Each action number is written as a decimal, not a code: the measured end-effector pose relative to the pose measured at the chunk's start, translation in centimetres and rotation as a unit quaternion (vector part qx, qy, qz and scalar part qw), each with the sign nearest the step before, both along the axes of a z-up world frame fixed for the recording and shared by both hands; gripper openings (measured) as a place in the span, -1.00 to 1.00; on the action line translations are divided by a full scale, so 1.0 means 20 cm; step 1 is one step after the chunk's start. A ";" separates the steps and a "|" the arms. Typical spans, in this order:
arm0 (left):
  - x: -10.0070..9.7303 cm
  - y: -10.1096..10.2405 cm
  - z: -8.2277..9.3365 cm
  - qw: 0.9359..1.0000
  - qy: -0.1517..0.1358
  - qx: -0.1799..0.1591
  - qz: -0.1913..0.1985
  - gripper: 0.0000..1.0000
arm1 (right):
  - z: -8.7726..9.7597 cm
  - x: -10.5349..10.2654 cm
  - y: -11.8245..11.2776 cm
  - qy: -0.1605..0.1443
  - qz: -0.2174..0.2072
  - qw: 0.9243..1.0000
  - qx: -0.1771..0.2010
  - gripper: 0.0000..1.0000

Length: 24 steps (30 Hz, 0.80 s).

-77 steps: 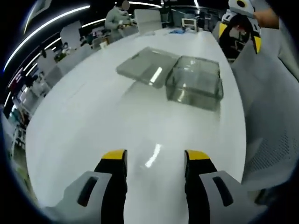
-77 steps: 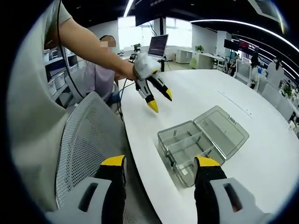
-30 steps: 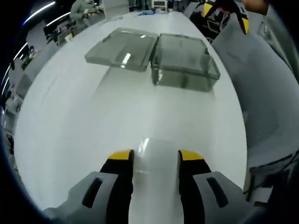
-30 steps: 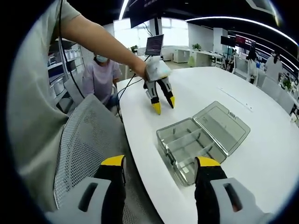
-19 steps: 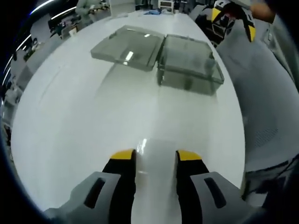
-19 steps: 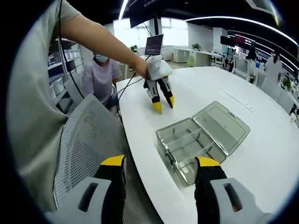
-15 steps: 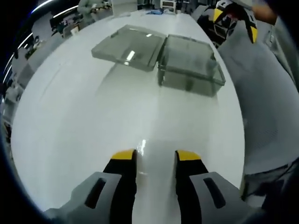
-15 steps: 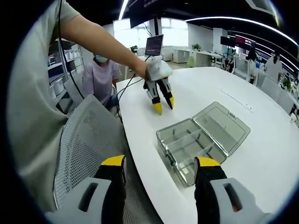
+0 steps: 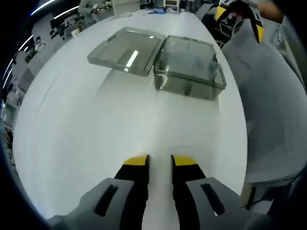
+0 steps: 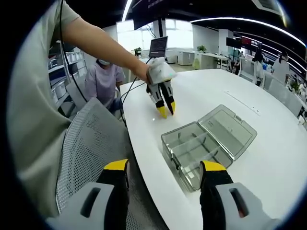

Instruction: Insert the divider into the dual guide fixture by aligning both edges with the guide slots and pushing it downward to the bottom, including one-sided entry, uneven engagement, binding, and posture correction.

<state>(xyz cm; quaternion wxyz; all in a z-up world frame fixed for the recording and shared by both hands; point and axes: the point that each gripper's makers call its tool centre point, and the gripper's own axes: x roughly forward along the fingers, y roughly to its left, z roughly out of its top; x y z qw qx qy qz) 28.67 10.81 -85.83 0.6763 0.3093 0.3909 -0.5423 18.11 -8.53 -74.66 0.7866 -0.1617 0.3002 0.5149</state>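
My left gripper hangs low over the white oval table, its yellow-tipped jaws drawn narrow with only a slim gap between them; a faint flat sheen lies on the tabletop in that gap, and I cannot tell whether it is a clear piece or a reflection, nor whether the tips touch it. Ahead of it, well apart, stands the smoky transparent plastic compartment box with its hinged lid laid open flat beside it; box and lid lie side by side across the left gripper view. In the right gripper view the same box sits near the table edge, its long axis running from lower right to upper left, towards my left gripper, and its clear inner walls split it into several cells; the open lid lies on the far side of the box, toward the table's middle. My right gripper is held off the table edge, above a grey mesh office chair, jaws wide and holding nothing. I cannot make out a separate divider with certainty in either view.
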 end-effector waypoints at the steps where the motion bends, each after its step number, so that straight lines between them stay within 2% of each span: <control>1: -0.01 0.00 0.01 1.000 -0.001 0.001 -0.003 -0.53 | 0.00 0.00 0.00 0.000 0.000 1.000 0.000 0.12; 6: -0.08 -0.02 0.02 1.000 0.007 0.002 -0.007 -0.31 | 0.01 0.01 0.01 -0.004 0.002 1.000 0.004 0.12; 12: -0.16 0.00 -0.04 0.999 0.016 0.028 -0.005 -0.20 | 0.02 0.00 0.02 -0.006 0.003 1.000 0.009 0.12; 13: -0.16 0.02 -0.05 0.999 0.013 0.037 -0.002 -0.19 | 0.02 0.00 0.02 -0.006 0.002 1.000 0.010 0.12; 15: -0.14 0.00 -0.04 1.000 0.010 0.026 0.000 -0.20 | 0.02 0.00 0.02 -0.006 0.002 1.000 0.011 0.11; 17: -0.14 0.00 -0.04 0.999 0.006 0.035 -0.001 -0.21 | 0.01 -0.01 0.01 -0.006 0.001 1.000 0.011 0.11; 18: -0.13 0.01 -0.05 0.999 -0.016 0.049 -0.017 -0.25 | 0.01 -0.01 0.01 -0.007 0.000 1.000 0.011 0.11; 19: -0.14 0.00 -0.05 0.999 -0.003 0.042 -0.010 -0.25 | 0.01 -0.01 0.01 -0.005 -0.002 1.000 0.013 0.11; 24: -0.13 0.01 -0.05 0.999 -0.002 0.043 -0.009 -0.31 | 0.01 -0.01 0.01 -0.007 -0.005 1.000 0.017 0.11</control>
